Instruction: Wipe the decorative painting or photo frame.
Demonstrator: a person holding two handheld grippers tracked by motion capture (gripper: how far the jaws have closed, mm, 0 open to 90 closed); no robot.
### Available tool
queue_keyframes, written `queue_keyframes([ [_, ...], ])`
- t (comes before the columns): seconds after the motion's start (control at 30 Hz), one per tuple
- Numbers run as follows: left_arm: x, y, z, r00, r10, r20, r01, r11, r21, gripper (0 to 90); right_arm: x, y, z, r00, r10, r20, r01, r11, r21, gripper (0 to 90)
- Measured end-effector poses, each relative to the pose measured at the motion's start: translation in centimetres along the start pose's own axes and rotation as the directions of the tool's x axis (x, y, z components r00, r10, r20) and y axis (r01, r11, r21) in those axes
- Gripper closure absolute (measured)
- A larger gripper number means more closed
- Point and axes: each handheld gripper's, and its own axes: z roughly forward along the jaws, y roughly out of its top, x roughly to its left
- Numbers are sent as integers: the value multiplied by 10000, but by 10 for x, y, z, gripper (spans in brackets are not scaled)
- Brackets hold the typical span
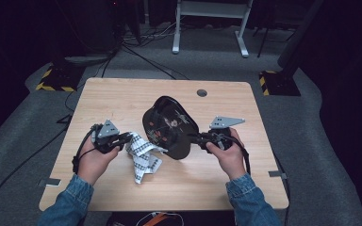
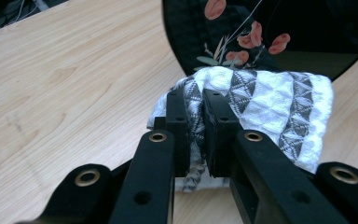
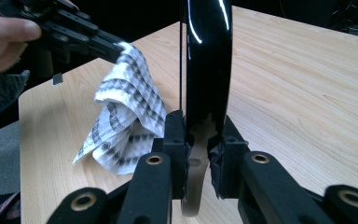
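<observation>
Two tongs work over the wooden table [image 1: 122, 94] in the high view: the left gripper [image 1: 128, 137] pinches a white patterned cloth [image 1: 141, 155], and the right gripper [image 1: 195, 138] clamps a black plate [image 1: 169, 127] standing on edge, just right of the cloth. Left gripper view: the cloth [image 2: 270, 107] sits squeezed between the jaws, touching the plate [image 2: 261, 28] beyond. Right gripper view: the jaws bite the plate's [image 3: 207, 60] rim, and the cloth [image 3: 121, 121] hangs to the left.

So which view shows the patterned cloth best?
The left gripper view: the cloth sits close, its grey triangle weave sharp, pinched in the left gripper. The high view shows it small; the right gripper view shows it hanging down to the table.
</observation>
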Motion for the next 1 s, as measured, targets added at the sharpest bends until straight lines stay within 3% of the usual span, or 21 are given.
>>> queue_keyframes([
  [0.17,8,-7,-20,9998,-61,-200,66,9997,225,822,0,0,0,10000,-18,-5,18,10000,8,791],
  [0.33,25,-23,-32,9982,-490,-351,517,9953,815,821,1,1,0,10000,-20,0,20,10000,-10,791],
  [0.43,34,-33,-31,9943,-908,-563,968,9889,1129,820,1,1,1,10000,-46,10,46,10000,-4,790],
  [0.57,46,-46,-23,9908,-1277,-446,1332,9787,1564,818,1,1,1,10000,-48,10,48,10000,-20,790],
  [0.7,56,-58,-17,9839,-1697,-559,1775,9646,1950,817,1,1,1,10000,-23,-11,23,10000,-15,790],
  [0.73,56,-58,-17,9839,-1697,-559,1775,9646,1950,817,1,1,1,10000,-24,-11,24,10000,-19,790],
  [0.77,60,-63,-17,9808,-1817,-704,1926,9590,2079,818,1,1,0,10000,-20,-19,20,10000,-20,790],
  [0.9,69,-71,-16,9770,-1971,-809,2105,9515,2243,815,1,0,0,10000,-7,-12,7,10000,-31,790],
  [1.0,72,-74,-16,9735,-2171,-722,2276,9506,2110,775,1,0,0,10000,-6,-3,6,10000,-30,790],
])
